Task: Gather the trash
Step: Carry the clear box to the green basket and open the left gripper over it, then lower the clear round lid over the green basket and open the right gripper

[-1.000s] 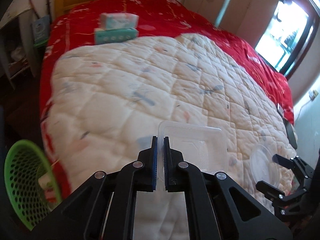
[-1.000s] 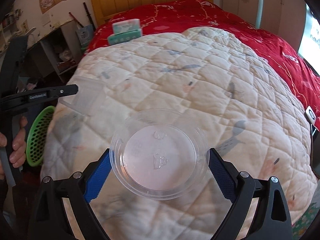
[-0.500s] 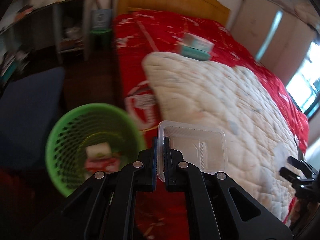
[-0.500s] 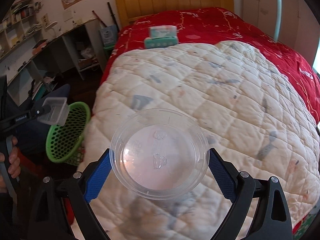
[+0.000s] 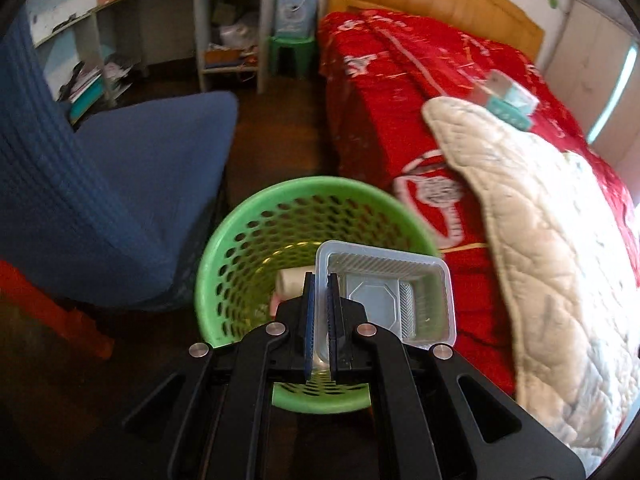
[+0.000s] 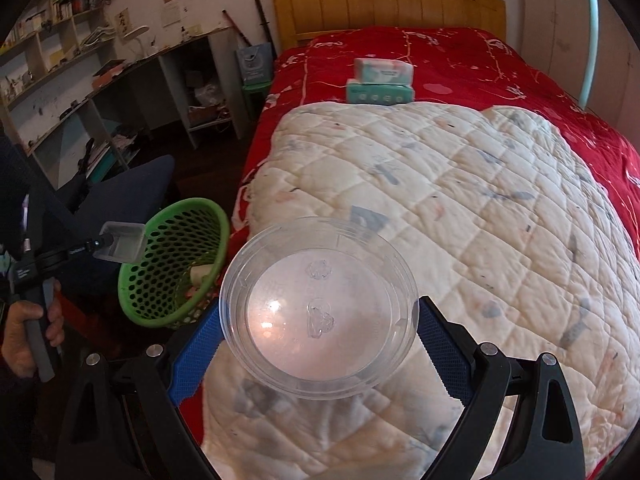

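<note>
My left gripper is shut on the rim of a clear rectangular plastic tray and holds it right above the green mesh trash basket. The basket holds a white roll and some red scraps. In the right wrist view the tray hangs over the basket at the left. My right gripper is shut on a clear round plastic lid, held above the bed's near left edge.
The bed has a white quilt over a red cover. Two tissue packs are stacked near the wooden headboard. A blue chair stands left of the basket. Cluttered shelves line the far wall.
My left gripper has swung left off the bed with the tray and now hangs over the green basket. My right gripper, still holding the lid, has shifted left toward the bed's edge.
</note>
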`<state>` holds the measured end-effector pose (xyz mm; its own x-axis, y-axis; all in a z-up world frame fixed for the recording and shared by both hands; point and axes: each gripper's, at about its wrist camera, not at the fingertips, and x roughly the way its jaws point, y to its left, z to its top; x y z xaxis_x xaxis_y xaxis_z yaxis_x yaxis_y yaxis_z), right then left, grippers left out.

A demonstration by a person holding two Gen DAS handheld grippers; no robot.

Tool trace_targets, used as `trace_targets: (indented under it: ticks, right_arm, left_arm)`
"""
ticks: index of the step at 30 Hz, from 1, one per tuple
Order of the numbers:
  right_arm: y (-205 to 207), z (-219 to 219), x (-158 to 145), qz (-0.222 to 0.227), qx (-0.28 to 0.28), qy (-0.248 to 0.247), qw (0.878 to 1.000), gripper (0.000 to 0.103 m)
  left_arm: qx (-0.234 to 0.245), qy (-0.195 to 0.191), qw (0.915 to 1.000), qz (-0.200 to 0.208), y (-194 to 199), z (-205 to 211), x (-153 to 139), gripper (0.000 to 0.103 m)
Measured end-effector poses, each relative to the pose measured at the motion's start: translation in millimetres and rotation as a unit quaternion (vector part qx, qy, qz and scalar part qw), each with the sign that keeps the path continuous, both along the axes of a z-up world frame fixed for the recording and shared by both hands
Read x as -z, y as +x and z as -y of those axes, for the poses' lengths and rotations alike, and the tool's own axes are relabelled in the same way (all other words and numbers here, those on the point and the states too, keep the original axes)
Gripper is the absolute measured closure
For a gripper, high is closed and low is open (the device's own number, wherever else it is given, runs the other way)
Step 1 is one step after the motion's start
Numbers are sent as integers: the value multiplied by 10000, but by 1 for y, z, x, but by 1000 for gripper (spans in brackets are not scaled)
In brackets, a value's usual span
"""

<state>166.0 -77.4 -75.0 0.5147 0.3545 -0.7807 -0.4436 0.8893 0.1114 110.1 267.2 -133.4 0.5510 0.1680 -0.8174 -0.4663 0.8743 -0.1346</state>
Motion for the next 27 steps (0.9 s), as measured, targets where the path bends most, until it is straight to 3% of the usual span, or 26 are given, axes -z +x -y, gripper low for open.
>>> trace_targets:
  ticks: [5, 10, 24, 27]
  right_arm:
    - [0, -17, 2, -43, -145, -17, 9999, 13]
    - [0, -28, 3, -62, -257, -28, 9996, 13]
    - [-1, -73, 5, -140, -681, 117, 9975, 13]
    - [-1, -87, 7, -159, -803, 144, 9965, 13]
  left_arm:
    - [-142, -30, 9998, -146, 1, -15, 13, 94]
    - [-259, -131, 9995, -154, -6, -20, 18, 70]
    - [-380, -138, 9992, 36, -50, -19, 3, 63]
    - [-478, -42, 9988, 67, -60, -22, -3, 53]
